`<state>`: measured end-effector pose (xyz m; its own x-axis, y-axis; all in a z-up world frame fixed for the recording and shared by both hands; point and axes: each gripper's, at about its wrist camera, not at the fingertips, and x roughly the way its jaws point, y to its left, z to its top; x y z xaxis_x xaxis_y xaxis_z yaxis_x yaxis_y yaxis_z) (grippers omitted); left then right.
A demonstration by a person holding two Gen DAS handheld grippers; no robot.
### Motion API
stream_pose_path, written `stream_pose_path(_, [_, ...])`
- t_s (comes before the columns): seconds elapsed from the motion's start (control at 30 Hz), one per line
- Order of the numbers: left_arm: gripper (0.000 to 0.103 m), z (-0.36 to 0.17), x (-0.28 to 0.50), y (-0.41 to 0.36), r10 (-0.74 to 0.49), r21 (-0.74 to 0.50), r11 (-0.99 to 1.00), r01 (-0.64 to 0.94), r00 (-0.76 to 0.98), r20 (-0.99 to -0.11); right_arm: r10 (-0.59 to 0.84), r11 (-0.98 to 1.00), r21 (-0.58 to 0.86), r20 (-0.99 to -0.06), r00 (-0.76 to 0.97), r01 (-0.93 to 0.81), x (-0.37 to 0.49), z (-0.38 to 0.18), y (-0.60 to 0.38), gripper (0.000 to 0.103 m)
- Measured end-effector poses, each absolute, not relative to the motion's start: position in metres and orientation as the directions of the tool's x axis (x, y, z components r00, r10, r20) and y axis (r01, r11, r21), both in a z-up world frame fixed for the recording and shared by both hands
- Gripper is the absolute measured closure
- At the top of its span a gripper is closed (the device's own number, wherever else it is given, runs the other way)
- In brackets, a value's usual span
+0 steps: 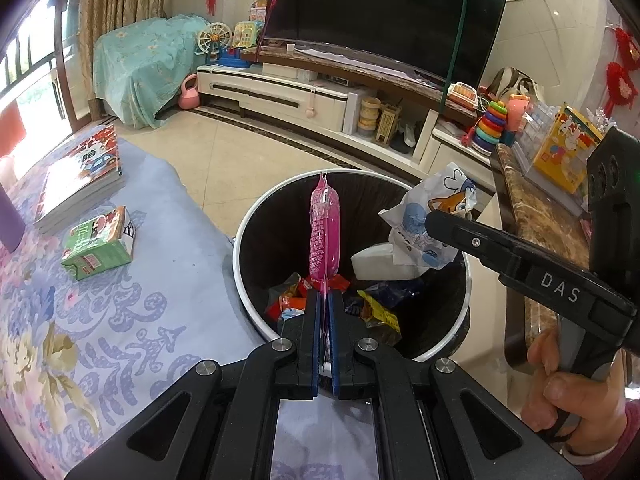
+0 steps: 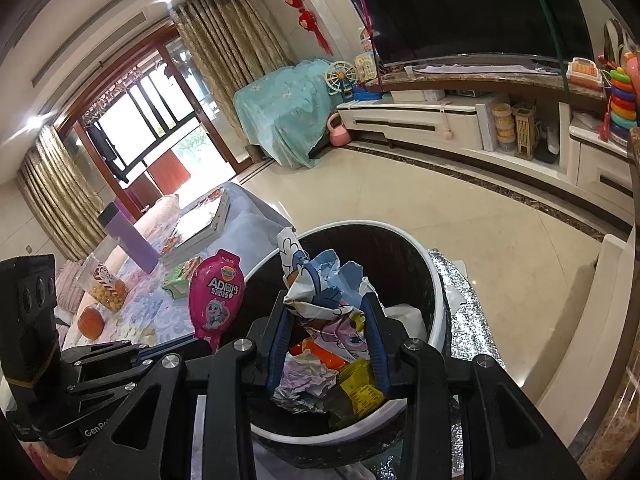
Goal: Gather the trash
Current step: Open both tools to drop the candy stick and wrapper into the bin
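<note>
A round trash bin with a white rim and dark inside stands beside the table; it holds several wrappers and a white tissue. My left gripper is shut on the lower edge of a pink snack packet, held upright over the bin's opening. The same pink snack packet shows its printed face in the right wrist view, left of the bin. My right gripper is shut on a crumpled cartoon-printed wrapper, also above the bin. That cartoon-printed wrapper appears at the bin's right side, with the right gripper at it.
A table with a blue flowered cloth carries a green carton, a stack of books, a purple box, a popcorn cup and an orange. A marble-topped counter stands right of the bin. A TV cabinet lies beyond.
</note>
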<state>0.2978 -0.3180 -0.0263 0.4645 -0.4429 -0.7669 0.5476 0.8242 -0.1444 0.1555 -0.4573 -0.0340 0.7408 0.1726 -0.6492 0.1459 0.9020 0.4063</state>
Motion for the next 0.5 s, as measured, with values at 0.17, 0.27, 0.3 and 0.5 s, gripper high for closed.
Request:
stream_pose_path(0.17, [0.101,-0.0263,0.3,-0.3242,-0.44,-0.138,0.822,0.553,0.463,-0.77,0.174,0.905,0.4,-0.659,0.732,0.146,0.1601,-0.0343,-0.4566,0.068])
stream_pose_path(0.27, [0.101,-0.0264,0.3001,-0.3268,-0.438,-0.135,0.822,0.554,0.463,-0.771,0.176,0.903,0.403,-0.662,0.729,0.148,0.1617,-0.0344,-0.4581,0.068])
stream_pose_path(0.3, [0.101,-0.0268,0.3011,-0.3273,-0.439,-0.136,0.821,0.555,0.461,-0.771,0.178,0.902,0.405,-0.663,0.727,0.149,0.1621,-0.0345,-0.4589,0.067])
stream_pose_path(0.5, [0.101,-0.0286,0.3027,-0.3291,-0.436,-0.136,0.822,0.553,0.456,-0.776,0.181,0.903,0.402,-0.674,0.717,0.15,0.1629,-0.0364,-0.4605,0.067])
